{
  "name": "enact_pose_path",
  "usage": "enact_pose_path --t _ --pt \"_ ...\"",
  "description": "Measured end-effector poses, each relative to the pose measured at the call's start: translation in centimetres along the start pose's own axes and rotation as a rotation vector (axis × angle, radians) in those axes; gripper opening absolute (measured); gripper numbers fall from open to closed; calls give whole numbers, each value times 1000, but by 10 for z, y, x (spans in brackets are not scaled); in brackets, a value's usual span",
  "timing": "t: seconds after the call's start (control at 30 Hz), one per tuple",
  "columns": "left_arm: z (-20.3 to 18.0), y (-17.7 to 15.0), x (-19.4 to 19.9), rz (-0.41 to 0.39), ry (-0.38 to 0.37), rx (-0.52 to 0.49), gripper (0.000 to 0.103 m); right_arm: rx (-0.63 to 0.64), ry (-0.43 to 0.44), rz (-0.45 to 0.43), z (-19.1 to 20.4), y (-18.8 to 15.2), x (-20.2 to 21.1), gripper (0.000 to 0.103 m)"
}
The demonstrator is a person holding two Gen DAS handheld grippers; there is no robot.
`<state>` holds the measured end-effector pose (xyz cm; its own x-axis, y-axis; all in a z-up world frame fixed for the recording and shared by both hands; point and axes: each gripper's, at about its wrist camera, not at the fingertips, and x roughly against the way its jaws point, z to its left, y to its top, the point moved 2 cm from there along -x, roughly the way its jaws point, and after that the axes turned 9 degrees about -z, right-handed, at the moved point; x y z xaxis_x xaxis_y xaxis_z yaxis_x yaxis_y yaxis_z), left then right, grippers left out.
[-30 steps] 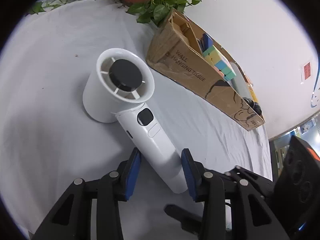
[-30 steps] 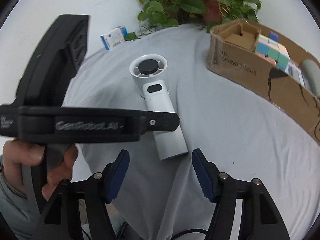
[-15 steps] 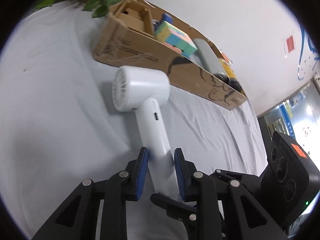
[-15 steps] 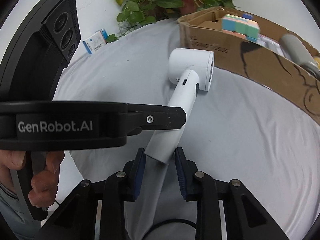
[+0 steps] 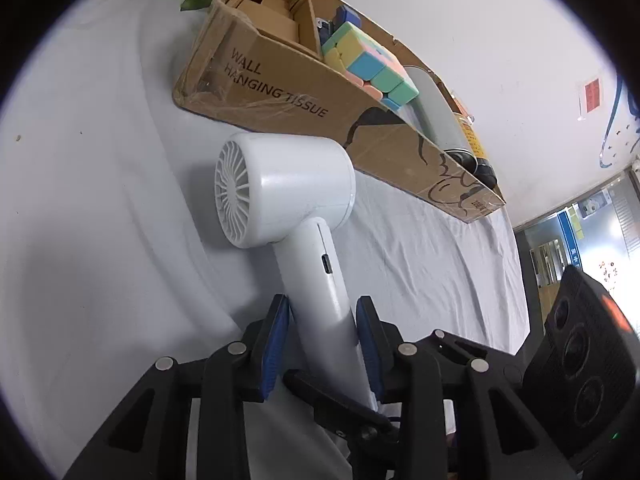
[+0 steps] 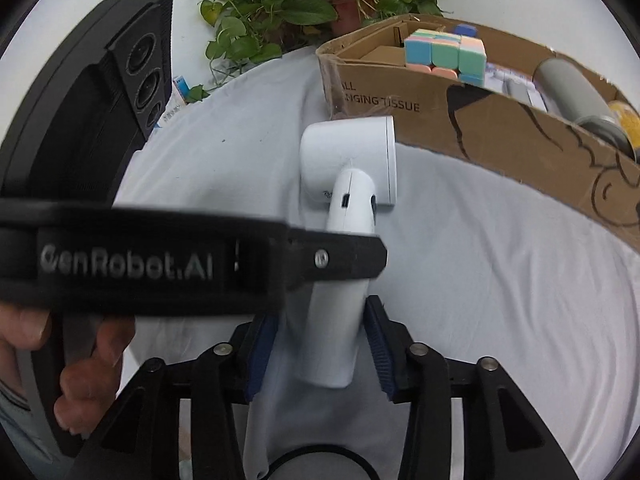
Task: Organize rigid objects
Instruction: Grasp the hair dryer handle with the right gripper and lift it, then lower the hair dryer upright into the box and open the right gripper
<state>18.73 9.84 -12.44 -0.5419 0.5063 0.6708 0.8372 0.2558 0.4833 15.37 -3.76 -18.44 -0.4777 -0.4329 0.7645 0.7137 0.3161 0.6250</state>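
Left gripper (image 5: pixel 322 336): blue pads bear on both sides of the handheld fan (image 5: pixel 296 216) at its handle, clamped. Right gripper (image 6: pixel 320 354): pads flank the handle's free end, apparently a slight gap; contact cannot be confirmed. Fan's long axis runs straight ahead from both tools, head farthest, above the white cloth (image 5: pixel 100 160). Cardboard box (image 5: pixel 280 92) lies beyond the head, ahead and rightward. Left gripper judged to carry it.

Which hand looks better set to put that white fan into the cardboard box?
Left. The left gripper is clamped on the handheld fan at its handle, facing the cardboard box. The right gripper only straddles the handle's end, with gaps showing.
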Motion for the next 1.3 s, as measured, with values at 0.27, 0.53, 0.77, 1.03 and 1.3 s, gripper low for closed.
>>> enact_pose_path --t 0.27,0.53,0.77,1.03,1.3 --pt "-23 17 24 -97 19 -73 33 -18 -31 -49 7 10 7 28" --pt "-57 95 58 -237 17 -237 33 -8 -54 -259 14 75 43 28" --pt "-45 192 24 -211 -4 -262 33 -57 -68 -293 -12 169 15 29" --pt "3 248 -42 -60 -33 -154 33 -213 -63 -155 -60 252 -75 31" --pt "-16 209 3 -189 19 -247 31 -270 -25 -136 -74 237 -72 74"
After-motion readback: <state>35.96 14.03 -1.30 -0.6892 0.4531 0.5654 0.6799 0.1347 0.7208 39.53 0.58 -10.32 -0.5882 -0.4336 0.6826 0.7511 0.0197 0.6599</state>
